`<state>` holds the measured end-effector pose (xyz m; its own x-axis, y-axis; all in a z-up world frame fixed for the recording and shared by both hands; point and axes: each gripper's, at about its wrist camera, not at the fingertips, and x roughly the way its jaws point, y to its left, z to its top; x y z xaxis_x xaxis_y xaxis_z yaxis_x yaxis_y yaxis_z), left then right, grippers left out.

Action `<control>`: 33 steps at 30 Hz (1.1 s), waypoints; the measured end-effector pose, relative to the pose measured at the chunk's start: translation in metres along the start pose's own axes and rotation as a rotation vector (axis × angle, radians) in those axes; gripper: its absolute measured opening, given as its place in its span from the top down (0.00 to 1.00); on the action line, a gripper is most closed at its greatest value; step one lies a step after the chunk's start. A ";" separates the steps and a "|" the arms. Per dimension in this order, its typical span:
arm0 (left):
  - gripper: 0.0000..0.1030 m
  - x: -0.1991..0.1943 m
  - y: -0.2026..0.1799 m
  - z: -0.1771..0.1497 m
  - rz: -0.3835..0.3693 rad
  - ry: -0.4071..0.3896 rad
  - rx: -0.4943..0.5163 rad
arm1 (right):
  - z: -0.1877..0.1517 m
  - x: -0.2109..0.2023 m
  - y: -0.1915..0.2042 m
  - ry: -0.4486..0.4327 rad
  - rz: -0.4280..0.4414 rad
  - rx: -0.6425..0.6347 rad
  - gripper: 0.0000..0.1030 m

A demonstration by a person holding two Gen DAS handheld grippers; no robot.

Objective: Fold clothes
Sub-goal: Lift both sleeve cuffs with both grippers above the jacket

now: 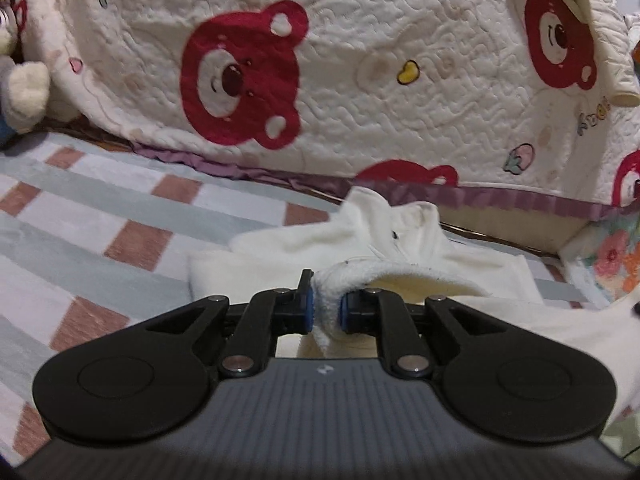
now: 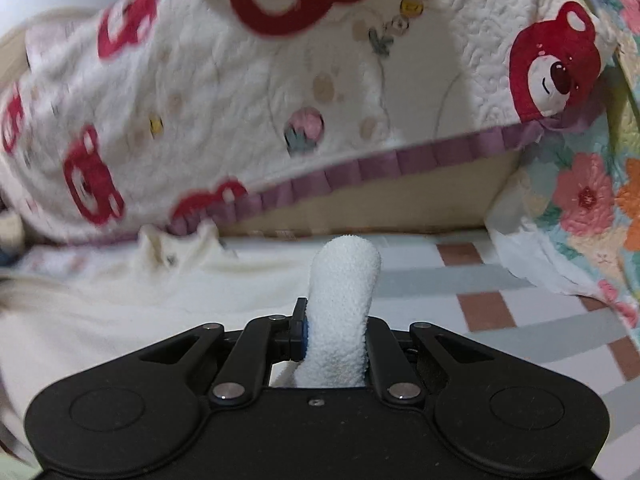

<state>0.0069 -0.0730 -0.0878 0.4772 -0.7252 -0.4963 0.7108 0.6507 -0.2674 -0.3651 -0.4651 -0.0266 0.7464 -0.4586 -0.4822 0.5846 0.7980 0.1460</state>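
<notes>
A white fleece garment (image 1: 304, 240) lies on the checked sheet, its collar toward the quilt. My left gripper (image 1: 326, 310) is shut on a thick fold of the garment's edge, which curls up and to the right over the fingers. In the right wrist view the same white garment (image 2: 120, 296) spreads to the left. My right gripper (image 2: 334, 336) is shut on another fold of it, and this fold (image 2: 344, 280) stands up like a rounded roll between the fingers and hides the right pad.
A cream quilt with red bear faces (image 1: 320, 60) hangs across the back, edged by a purple frill (image 2: 360, 168). The grey, white and brown checked sheet (image 1: 80, 216) covers the surface. A plush toy (image 1: 20, 92) sits far left. A floral quilt (image 2: 592, 208) rises at the right.
</notes>
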 end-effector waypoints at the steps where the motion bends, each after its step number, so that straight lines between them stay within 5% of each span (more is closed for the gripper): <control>1: 0.89 -0.001 -0.001 0.000 0.013 -0.008 0.010 | 0.002 -0.002 0.002 -0.019 0.010 0.006 0.91; 11: 0.89 -0.025 0.032 0.007 0.072 -0.093 -0.101 | 0.022 0.001 0.030 -0.173 0.074 -0.106 0.91; 19: 0.89 -0.019 0.036 0.006 0.111 -0.115 -0.118 | 0.043 0.061 0.048 -0.141 0.065 -0.225 0.92; 25: 0.89 -0.010 0.046 0.037 0.092 -0.155 -0.167 | 0.073 0.122 0.048 -0.113 0.072 -0.153 0.92; 28: 0.89 0.036 0.058 0.039 0.086 -0.033 -0.203 | 0.074 0.166 0.048 -0.054 0.061 -0.160 0.92; 33: 0.89 0.112 0.078 0.003 0.193 0.138 -0.249 | 0.069 0.240 0.043 0.070 0.035 -0.157 0.91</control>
<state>0.1172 -0.1041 -0.1620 0.5045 -0.5571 -0.6597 0.4582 0.8203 -0.3423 -0.1388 -0.5676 -0.0761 0.7384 -0.4056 -0.5387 0.4980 0.8667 0.0300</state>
